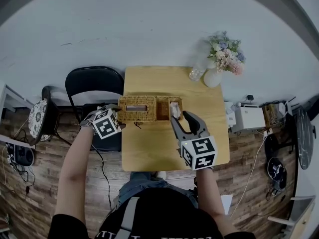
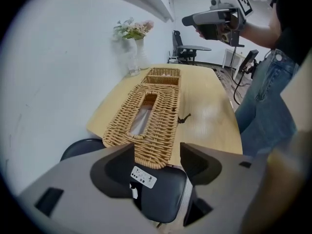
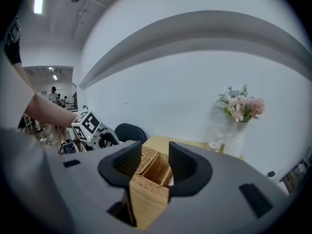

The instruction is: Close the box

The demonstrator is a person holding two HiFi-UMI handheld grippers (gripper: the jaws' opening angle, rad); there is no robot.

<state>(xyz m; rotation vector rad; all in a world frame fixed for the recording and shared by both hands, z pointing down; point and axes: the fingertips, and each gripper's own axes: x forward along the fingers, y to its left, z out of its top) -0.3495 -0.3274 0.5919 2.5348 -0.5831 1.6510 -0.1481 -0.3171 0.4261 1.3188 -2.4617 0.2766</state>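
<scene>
Box (image 1: 142, 108) lay lengthwise left-to-right at mid-frame. Left gripper (image 2: 156, 152) gaped around one end; right gripper (image 3: 155, 161) clamped the other.

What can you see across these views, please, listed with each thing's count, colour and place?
table: one, light wood, centre of the head view.
wicker box: one, tan, across the table's middle; slotted top at left, open compartment at right.
vase of flowers: one, white vase with pink and pale blooms, table's far right corner.
glass: one, clear, beside the vase.
black chair: one, at the table's left side.
cushioned chair: one, patterned seat, on the floor at far left.
white device: one, on the floor right of the table.
left hand-held gripper: one, grey, jaws apart around the box's slotted end.
right hand-held gripper: one, grey, jaws closed on the box's compartment end.
</scene>
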